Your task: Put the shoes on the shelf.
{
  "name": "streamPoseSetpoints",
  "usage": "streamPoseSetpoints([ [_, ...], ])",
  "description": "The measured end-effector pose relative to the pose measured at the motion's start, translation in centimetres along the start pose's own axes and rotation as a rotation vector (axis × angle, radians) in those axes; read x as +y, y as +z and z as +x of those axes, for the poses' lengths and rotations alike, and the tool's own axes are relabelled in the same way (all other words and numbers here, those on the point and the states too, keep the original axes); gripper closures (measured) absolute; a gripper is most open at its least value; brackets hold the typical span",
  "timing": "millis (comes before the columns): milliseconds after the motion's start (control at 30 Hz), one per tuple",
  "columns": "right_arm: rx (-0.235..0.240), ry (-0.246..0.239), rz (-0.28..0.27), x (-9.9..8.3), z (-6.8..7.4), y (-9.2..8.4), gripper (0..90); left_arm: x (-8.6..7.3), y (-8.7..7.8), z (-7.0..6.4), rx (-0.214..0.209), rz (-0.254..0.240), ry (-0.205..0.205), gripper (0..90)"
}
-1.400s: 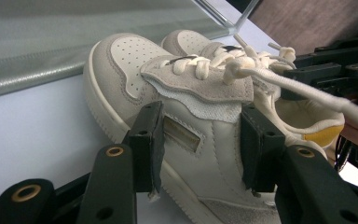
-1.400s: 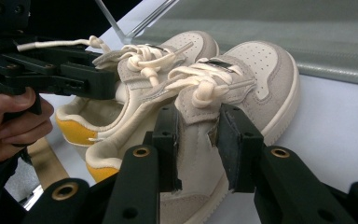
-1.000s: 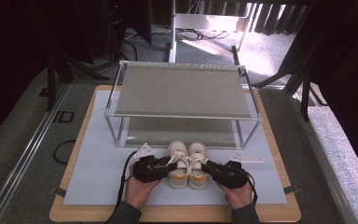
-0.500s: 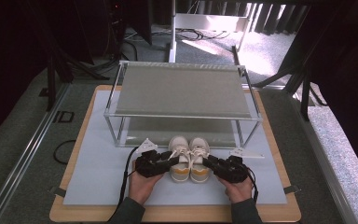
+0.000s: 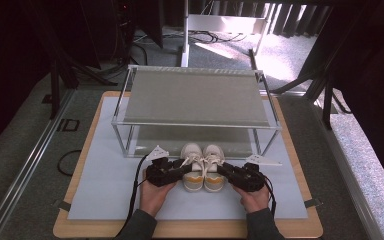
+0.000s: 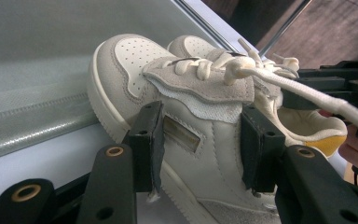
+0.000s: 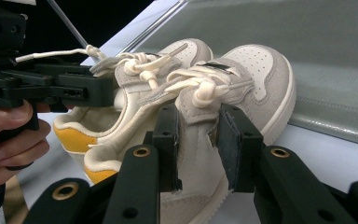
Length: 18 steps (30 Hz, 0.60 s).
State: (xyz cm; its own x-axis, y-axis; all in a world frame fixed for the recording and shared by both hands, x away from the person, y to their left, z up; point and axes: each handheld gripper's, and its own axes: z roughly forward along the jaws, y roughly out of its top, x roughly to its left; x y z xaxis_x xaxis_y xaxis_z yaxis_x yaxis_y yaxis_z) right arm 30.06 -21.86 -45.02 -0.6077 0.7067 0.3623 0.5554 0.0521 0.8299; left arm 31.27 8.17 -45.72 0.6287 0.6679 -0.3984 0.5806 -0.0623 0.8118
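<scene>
At the left of the high view, the left hand-held gripper [image 5: 176, 169] sits low over the pale mat [image 5: 105, 190] on the counter [image 5: 75, 231], its jaws pointing inward at the left shoe [image 5: 192, 160]. In the left gripper view its two black pads press on the outer side of that shoe [image 6: 182, 116], one just behind the toe cap and one near the tongue, so this left hand-held gripper is closed on the left shoe at a middling width. A lace from the shoe trails across toward the far gripper.

The two pale shoes with yellow heel linings stand side by side, touching, toes toward the wire rack [image 5: 195, 97] and just in front of its lower shelf.

To the right, the right shoe [image 5: 213, 161] is held the same way: the right hand-held gripper [image 5: 228, 171] comes in from the outer side. In the right gripper view, the pads of the right hand-held gripper [image 7: 196, 144] clamp the side of the right shoe [image 7: 223, 88] below the knotted laces, narrow and shut on it. Both shoes rest on the mat between the two hands.
</scene>
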Motion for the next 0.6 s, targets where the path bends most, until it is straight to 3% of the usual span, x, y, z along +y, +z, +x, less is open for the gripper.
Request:
streamPoseSetpoints([
  [600,-0.016,0.014,-0.024,0.9,-1.2,1.3,69.7,1.0,1.2,1.0,0.023,-0.024,-0.019,54.8],
])
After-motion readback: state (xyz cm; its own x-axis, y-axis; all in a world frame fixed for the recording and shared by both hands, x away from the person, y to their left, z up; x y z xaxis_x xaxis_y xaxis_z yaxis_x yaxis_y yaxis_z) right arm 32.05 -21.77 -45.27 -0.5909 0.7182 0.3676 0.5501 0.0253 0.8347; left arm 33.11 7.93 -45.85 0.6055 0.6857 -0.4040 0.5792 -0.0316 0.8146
